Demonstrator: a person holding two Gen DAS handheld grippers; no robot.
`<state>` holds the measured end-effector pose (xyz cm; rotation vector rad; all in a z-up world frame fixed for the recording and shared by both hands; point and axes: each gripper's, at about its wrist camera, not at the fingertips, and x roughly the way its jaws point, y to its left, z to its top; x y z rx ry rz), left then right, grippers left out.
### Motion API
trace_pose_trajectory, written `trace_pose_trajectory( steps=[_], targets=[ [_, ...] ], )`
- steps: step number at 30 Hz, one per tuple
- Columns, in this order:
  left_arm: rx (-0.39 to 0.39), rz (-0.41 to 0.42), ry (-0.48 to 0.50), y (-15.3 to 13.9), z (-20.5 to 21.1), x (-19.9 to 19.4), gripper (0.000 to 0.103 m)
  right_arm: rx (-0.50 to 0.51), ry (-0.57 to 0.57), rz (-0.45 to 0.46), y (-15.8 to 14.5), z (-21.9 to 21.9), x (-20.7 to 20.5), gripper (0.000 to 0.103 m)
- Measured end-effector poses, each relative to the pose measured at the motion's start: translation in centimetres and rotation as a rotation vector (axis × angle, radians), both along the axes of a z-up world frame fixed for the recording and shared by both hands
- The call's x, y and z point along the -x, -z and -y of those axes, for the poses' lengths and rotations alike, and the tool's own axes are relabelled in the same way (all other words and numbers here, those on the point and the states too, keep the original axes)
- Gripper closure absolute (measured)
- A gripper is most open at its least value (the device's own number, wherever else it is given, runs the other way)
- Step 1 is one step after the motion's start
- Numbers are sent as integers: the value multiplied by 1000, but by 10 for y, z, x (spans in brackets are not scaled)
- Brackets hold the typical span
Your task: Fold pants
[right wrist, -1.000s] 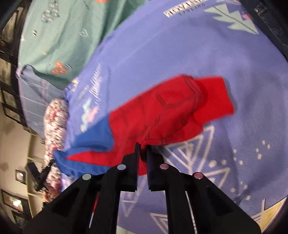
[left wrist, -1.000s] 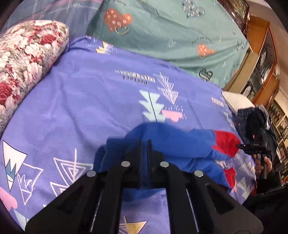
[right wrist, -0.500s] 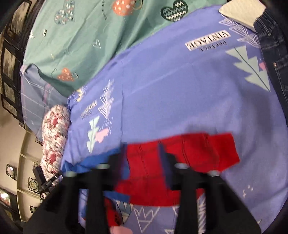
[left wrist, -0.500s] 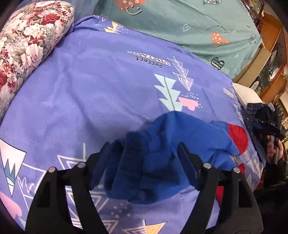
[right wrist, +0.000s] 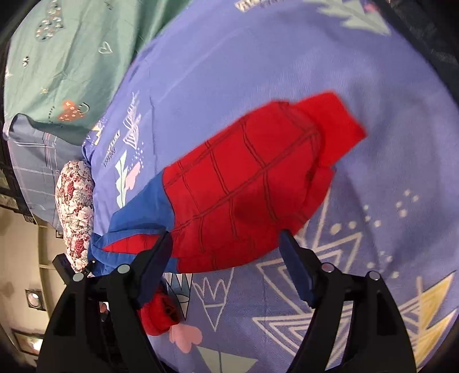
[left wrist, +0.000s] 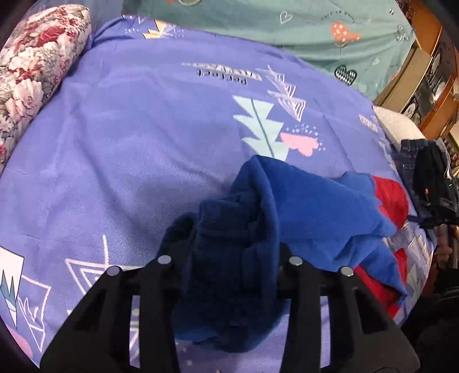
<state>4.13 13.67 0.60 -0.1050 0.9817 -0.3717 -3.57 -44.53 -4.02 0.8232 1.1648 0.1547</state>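
The pants are blue and red with a black web pattern and lie bunched on the purple bedsheet [left wrist: 137,149]. In the left wrist view their blue end [left wrist: 258,218] is heaped between the fingers of my left gripper [left wrist: 229,244], which is open. In the right wrist view the red end [right wrist: 246,195] lies just beyond my right gripper [right wrist: 226,244], which is open with the cloth's near edge between its fingers. A red cuff [right wrist: 160,315] hangs below the left finger.
A floral pillow [left wrist: 31,69] lies at the sheet's left edge and a teal sheet [left wrist: 287,25] at the back. Dark jeans [left wrist: 413,160] and a white pad [left wrist: 396,126] sit at the right. A wooden cabinet [left wrist: 430,71] stands beyond.
Both grippers were shut on the pants a second ago. Both have opened and let the cloth go, and it now lies on the sheet.
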Motion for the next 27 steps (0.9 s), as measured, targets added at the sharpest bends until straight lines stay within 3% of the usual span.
trace_pose_trajectory(
  steps=[2, 6, 9, 11, 14, 16, 19, 20, 22, 23, 24, 27],
  targets=[
    [-2, 36, -11, -8, -2, 11, 66, 5, -12, -51, 10, -7, -5, 26],
    [12, 112, -27, -22, -3, 31, 67, -19, 15, -65, 11, -8, -5, 26],
    [46, 163, -52, -34, -5, 41, 67, -132, -7, -130, 15, -11, 6, 29],
    [54, 182, -57, -38, -4, 43, 67, -159, -34, -134, 12, -15, 14, 28],
    [80, 226, -64, -47, -4, 46, 67, -295, -46, -155, 28, -26, 14, 27],
    [98, 255, -72, -56, -5, 48, 67, -308, -20, -120, 34, -31, 7, 27],
    [128, 306, -83, -74, -8, 53, 67, -225, 28, -40, 26, -29, -3, 31],
    [131, 323, -82, -80, -9, 56, 67, -192, 43, -24, 25, -27, -5, 37],
    [127, 352, -76, -91, -8, 62, 67, -98, 71, 1, 23, -24, -7, 60],
    [123, 361, -75, -95, -7, 64, 67, -76, 72, 12, 23, -24, -7, 87],
    [122, 364, -73, -96, -7, 64, 67, -62, 65, 39, 20, -24, -6, 98],
    [121, 358, -84, -96, -7, 58, 67, -24, 71, 117, -4, -24, -6, 98]
  ],
)
